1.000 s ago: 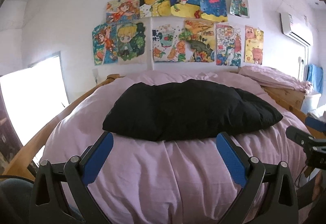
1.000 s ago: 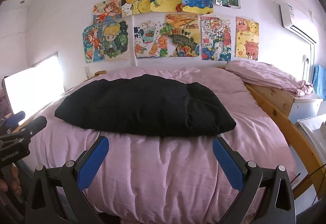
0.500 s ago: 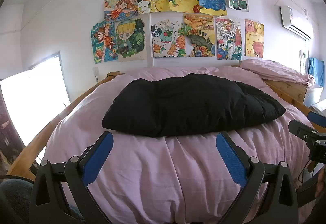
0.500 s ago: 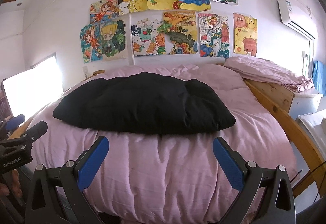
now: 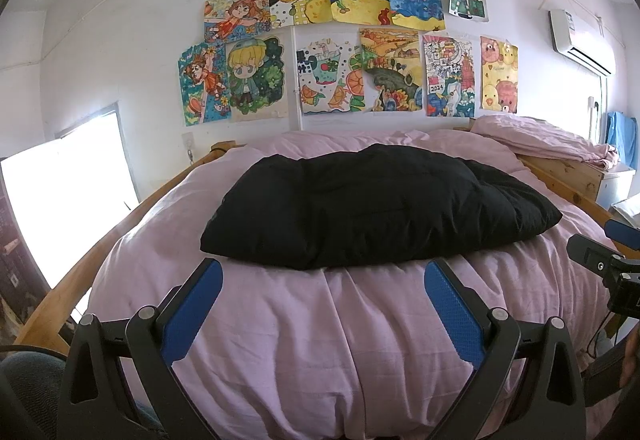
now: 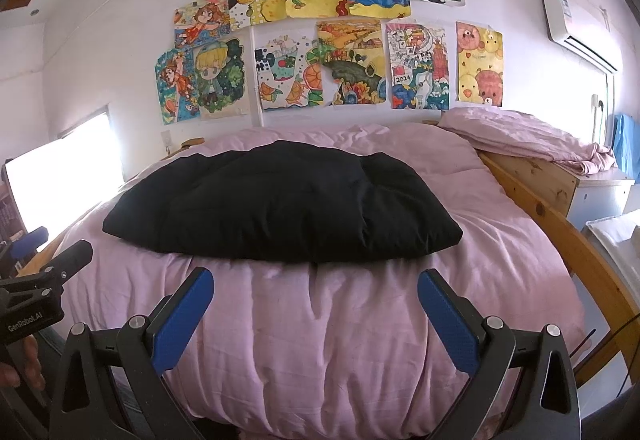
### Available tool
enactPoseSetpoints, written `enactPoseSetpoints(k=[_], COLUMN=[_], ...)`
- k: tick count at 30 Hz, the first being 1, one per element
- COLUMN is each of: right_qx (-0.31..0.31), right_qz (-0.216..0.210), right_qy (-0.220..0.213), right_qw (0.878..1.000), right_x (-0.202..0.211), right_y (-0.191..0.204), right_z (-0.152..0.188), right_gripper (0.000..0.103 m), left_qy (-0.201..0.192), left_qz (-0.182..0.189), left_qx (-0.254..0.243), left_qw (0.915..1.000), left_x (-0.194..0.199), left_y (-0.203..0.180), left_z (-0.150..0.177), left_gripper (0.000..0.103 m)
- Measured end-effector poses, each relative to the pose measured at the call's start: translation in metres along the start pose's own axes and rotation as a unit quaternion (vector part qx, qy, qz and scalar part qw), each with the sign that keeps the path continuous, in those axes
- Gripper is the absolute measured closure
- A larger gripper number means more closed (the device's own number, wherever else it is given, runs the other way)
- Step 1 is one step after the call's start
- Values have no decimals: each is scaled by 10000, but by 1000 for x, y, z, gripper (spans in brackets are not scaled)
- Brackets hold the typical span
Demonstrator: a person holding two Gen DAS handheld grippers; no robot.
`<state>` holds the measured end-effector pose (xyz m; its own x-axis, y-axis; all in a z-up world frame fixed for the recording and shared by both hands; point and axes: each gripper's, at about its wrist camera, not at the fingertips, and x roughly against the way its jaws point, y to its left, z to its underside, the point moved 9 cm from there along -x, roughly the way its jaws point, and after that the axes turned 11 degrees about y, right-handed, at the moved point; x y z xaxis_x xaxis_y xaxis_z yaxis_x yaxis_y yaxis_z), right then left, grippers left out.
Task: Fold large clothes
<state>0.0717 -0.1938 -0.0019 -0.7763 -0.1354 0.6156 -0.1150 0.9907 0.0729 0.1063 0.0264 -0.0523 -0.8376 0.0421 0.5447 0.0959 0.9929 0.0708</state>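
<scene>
We see the black padded garment lying across the middle of the bed, its long axis running side to side, ahead of both grippers. Our left gripper and right gripper are spread and empty near the bed's near edge, each about equally far from it.

Puffy black garment lies folded flat across the pink duvet.

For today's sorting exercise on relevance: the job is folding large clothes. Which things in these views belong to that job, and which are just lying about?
Belongs to the job:
- black padded garment, lying on the bed
- left claw, open, holding nothing
- right claw, open, holding nothing

Just lying about:
- pink duvet under the garment
- crumpled pink bedding on the wooden unit
- drawings on the wall
- air conditioner
</scene>
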Motion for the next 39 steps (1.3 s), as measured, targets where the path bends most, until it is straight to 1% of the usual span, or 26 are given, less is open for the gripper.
enactPoseSetpoints(k=[39], right_qx=[-43], right_qz=[0], right_qy=[12], right_qw=[10000], right_x=[1], right_y=[2], right_z=[-1], right_gripper=[0], left_qy=[-17], left_qz=[11], left_qx=[-34], left_qw=[10000], left_x=[-1], left_y=[4], left_z=[0], left_gripper=[4])
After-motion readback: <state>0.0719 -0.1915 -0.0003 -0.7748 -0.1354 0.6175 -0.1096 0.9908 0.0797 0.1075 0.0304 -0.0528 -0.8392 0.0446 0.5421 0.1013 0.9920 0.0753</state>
